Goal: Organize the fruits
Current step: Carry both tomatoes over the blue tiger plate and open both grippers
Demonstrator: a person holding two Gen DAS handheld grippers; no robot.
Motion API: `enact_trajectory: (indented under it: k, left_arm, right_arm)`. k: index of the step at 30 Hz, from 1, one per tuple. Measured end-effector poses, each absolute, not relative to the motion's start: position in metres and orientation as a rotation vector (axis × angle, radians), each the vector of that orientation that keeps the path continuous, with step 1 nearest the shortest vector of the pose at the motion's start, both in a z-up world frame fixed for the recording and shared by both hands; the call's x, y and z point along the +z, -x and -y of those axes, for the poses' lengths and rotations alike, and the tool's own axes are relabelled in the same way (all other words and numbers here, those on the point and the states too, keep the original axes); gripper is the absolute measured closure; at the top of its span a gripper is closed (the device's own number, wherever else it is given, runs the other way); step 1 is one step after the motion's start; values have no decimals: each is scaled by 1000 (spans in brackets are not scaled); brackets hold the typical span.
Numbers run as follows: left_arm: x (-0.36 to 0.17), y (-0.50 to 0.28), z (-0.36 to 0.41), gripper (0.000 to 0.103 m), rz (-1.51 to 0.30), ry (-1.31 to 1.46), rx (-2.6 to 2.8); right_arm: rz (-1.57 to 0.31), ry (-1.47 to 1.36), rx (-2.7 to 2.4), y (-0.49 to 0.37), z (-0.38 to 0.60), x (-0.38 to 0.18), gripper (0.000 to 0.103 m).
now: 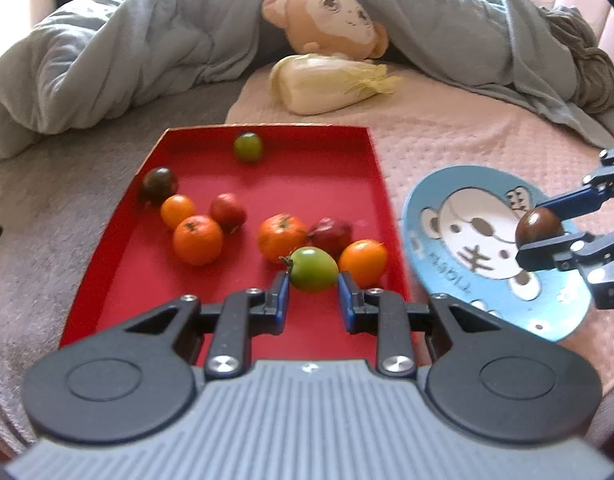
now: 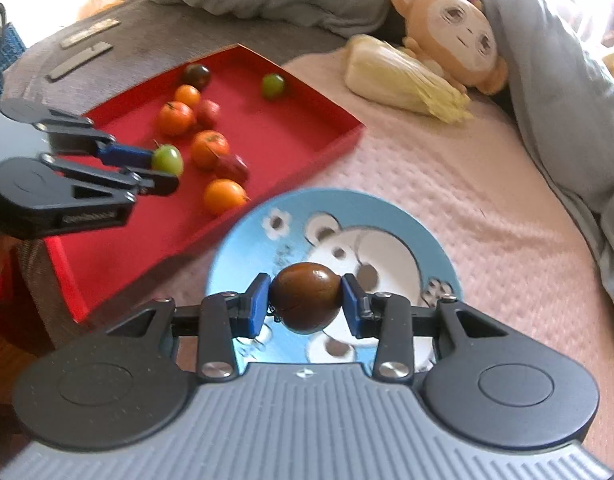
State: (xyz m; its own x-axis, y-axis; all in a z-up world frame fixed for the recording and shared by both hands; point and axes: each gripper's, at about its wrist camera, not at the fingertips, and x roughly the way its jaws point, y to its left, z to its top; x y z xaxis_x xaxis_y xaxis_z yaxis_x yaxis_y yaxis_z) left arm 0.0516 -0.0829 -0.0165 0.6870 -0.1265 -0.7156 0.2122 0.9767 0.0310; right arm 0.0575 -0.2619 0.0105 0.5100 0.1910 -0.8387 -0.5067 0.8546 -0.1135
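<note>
A red tray (image 1: 187, 328) (image 2: 323, 108) holds several small fruits: orange, red, dark and green ones. My left gripper (image 1: 313, 284) (image 2: 163, 168) is in the tray with its fingers on either side of a green tomato (image 1: 314, 269) (image 2: 169, 159), close to it or touching it. My right gripper (image 2: 305, 300) (image 1: 541, 236) is shut on a dark brown fruit (image 2: 305, 297) (image 1: 539, 226) and holds it above a blue bear plate (image 2: 387, 216) (image 1: 447, 200) to the right of the tray.
A plush monkey (image 1: 331, 20) and a cabbage toy (image 1: 327, 84) lie behind the tray on the pink bedcover (image 1: 467, 144). A grey quilt (image 1: 127, 60) is heaped at the back. Two flat bars (image 2: 83, 52) lie on the grey blanket.
</note>
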Motion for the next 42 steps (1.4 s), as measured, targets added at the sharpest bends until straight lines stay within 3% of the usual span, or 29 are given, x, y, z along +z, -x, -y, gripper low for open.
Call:
enact_trajectory:
  k: [20,42]
  left_arm:
    - [-30,-84,178,73,-815,-172,-330]
    - [-47,-110,186,72,-865,-176,-310]
  right_arm:
    - [-1093,372,377,-62,294,-27,59]
    - [-1114,335,319,-84,308,-34,59]
